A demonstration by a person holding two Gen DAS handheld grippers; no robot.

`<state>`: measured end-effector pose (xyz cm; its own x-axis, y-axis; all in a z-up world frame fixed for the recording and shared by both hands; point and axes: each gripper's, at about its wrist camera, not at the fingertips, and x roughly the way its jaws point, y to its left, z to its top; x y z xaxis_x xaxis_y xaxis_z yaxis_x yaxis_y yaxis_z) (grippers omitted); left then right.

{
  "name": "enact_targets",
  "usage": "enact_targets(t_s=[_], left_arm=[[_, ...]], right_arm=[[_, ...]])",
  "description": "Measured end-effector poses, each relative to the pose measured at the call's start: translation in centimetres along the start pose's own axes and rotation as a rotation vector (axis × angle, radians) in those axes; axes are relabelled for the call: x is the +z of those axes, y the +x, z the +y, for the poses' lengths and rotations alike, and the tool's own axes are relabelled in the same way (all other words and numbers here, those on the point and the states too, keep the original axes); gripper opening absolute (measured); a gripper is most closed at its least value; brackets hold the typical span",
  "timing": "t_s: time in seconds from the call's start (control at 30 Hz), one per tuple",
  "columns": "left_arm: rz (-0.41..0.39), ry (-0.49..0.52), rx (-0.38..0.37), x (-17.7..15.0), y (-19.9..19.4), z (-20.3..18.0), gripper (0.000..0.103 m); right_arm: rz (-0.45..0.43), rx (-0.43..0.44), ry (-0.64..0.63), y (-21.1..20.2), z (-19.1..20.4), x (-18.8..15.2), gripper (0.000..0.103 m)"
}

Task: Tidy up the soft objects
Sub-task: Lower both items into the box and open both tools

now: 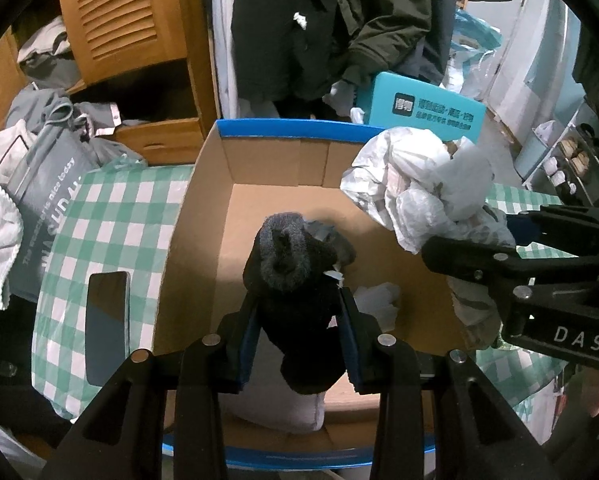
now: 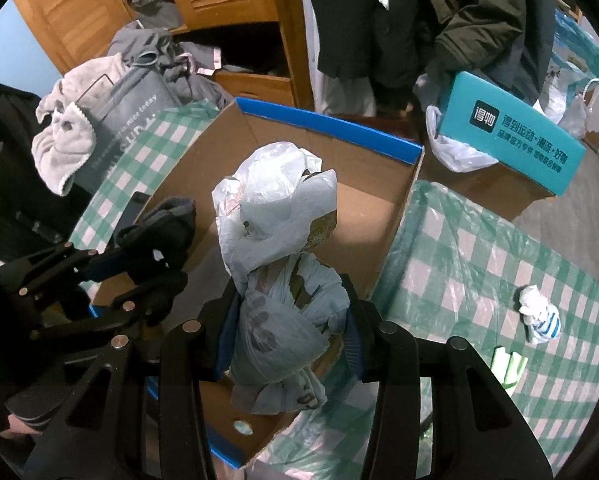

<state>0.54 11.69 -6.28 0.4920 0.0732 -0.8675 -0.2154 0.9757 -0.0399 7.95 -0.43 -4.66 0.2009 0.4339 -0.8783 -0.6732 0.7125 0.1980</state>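
The left gripper (image 1: 299,316) pinches a dark knitted sock (image 1: 295,268), the right gripper (image 2: 289,332) a crumpled white plastic bag (image 2: 279,232), both held over the open cardboard box (image 1: 283,200), probably for dropping in.

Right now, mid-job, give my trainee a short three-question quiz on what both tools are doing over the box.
1. True or false: the left tool is shut on a dark sock.
2. What does the right tool hold? A) towel B) crumpled plastic bag C) phone
3. Fill in: both items hang over the open cardboard ____.

Key:
1. True.
2. B, the plastic bag.
3. Box, on the green checked cloth.
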Motion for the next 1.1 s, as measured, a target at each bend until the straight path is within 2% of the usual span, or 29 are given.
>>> enact_targets(t_s=[0.07, 0.13, 0.2, 0.33, 0.6, 1.1], left_arm=[[0.004, -0.001, 0.012, 0.0, 0.1, 0.1, 0.04], [0.005, -0.004, 0.021, 0.0, 0.1, 0.2, 0.049], [0.0, -0.008, 0.029, 0.0, 0.0, 0.3, 0.056], [-0.008, -0.01, 0.034, 0.1, -0.2, 0.3, 0.062], [-0.002, -0.01, 0.013, 0.1, -0.2, -0.3, 0.064], [-0.019, 0.052, -0.008, 0.1, -0.8, -3.2, 0.068]], right_arm=[[-0.003, 0.003, 0.001, 0.0, 0.0, 0.1, 0.046], [-0.008, 0.009, 0.005, 0.0, 0.0, 0.2, 0.048], [-0.019, 0.001, 0.011, -0.1, -0.1, 0.3, 0.061], [-0.037, -0.001, 0.028, -0.7, -0.5, 0.4, 0.063], [-0.049, -0.019, 0.052, -1.8, -1.6, -0.1, 0.069], [-0.055, -0.054, 0.104, -3.3, -4.7, -2.2, 0.069]])
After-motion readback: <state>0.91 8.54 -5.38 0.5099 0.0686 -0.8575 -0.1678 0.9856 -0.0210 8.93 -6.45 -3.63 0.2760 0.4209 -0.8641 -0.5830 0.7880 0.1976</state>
